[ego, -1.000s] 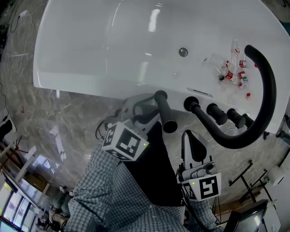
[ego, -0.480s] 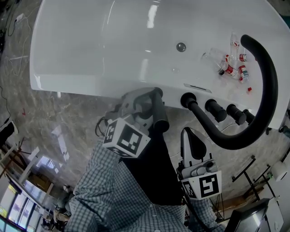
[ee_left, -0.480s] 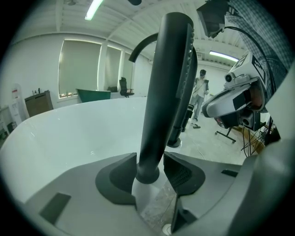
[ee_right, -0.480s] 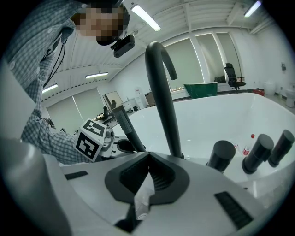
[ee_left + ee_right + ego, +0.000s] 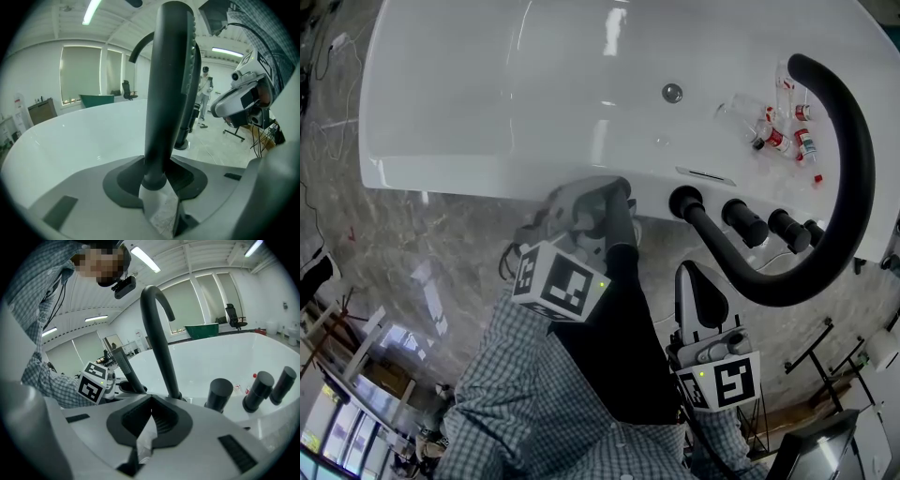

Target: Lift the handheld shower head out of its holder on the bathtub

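Observation:
The black handheld shower head stands upright at the near rim of the white bathtub; its holder is hidden. My left gripper reaches around it from the left. In the left gripper view the handle rises between the two jaws. They have just been closing on it, and I see no firm pinch. My right gripper hangs to the right, below the tub rim, shut and empty. From there the shower head shows at the left.
A tall black arched spout curves over the tub's right end, with black knobs along the rim beside it. Several small bottles lie inside the tub. Marble floor lies on the near side.
My left gripper has moved right and in toward the rim, so the shower head's handle now stands between its jaws instead of beside them. The right gripper has stayed put.

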`<action>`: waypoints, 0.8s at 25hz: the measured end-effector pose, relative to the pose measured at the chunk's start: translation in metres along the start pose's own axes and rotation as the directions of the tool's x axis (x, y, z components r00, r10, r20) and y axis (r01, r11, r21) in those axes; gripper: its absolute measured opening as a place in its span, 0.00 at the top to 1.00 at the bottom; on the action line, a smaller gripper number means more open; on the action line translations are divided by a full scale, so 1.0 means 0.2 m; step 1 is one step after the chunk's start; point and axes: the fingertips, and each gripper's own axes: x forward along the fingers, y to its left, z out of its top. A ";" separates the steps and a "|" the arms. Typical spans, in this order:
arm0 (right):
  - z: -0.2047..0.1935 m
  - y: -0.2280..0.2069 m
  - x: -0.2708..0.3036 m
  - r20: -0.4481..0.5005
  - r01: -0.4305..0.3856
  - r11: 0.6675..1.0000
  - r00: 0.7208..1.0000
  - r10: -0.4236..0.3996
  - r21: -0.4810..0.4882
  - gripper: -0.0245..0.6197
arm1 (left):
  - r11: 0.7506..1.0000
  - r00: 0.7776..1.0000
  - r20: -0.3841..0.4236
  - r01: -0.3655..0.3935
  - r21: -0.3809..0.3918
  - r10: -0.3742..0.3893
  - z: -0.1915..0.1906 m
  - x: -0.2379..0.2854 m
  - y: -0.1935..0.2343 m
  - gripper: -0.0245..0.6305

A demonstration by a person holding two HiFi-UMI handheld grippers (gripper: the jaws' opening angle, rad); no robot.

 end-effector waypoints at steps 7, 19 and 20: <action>-0.01 -0.01 -0.02 0.006 0.017 1.000 1.000 -0.017 0.022 0.94 | 1.000 1.000 0.002 -0.004 -0.029 0.004 0.00 0.00 0.00 0.74; 0.02 0.02 -0.05 0.024 0.020 1.000 1.000 -0.020 0.013 0.94 | 1.000 1.000 -0.011 -0.011 -0.018 0.011 0.01 -0.02 -0.01 0.74; 0.02 0.02 -0.06 0.026 0.019 1.000 0.999 -0.019 0.012 0.94 | 1.000 1.000 -0.011 -0.011 -0.015 0.011 0.01 -0.03 -0.01 0.74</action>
